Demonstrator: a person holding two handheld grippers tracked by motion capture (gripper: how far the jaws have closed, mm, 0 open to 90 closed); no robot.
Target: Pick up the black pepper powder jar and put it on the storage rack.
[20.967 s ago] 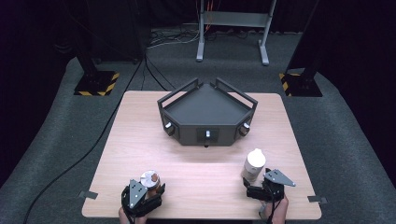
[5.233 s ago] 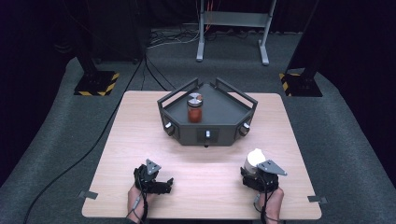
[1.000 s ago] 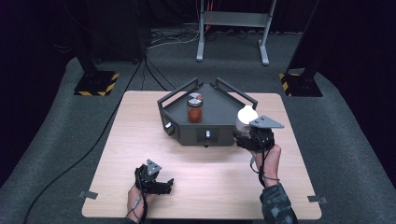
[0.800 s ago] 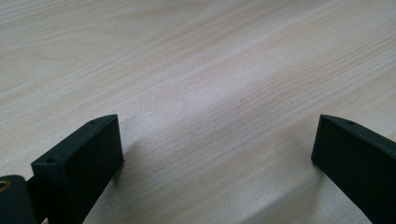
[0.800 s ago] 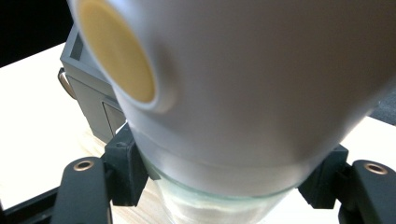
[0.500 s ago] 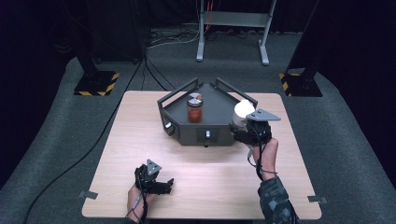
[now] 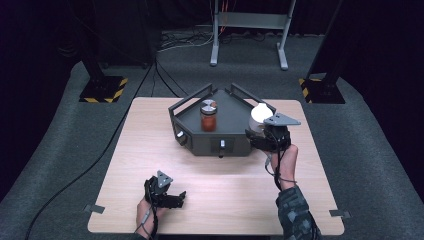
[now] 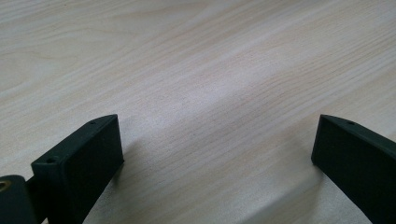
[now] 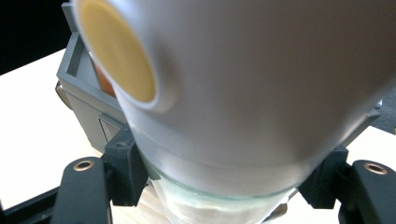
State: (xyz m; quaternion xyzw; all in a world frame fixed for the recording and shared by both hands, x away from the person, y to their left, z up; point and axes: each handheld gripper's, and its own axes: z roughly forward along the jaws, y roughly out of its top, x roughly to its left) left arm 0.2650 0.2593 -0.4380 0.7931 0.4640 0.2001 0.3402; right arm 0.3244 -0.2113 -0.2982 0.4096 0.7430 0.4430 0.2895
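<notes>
The right claw (image 7: pixel 263 131) is clamped on a white-capped jar with pale contents (image 7: pixel 260 116), holding it at the right front corner of the dark grey angular tray (image 7: pixel 192 122) on the light wooden table (image 7: pixel 150 145). The tray's open well lies just left of and beyond the jar, where a red-filled glass jar with a metal lid (image 7: pixel 208 116) already stands upright. The held jar's long axis tilts towards the camera in the right gripper view, and its base is hidden there. The left claw (image 7: pixel 170 198) rests well apart on the table, jaws spread and empty.
</notes>
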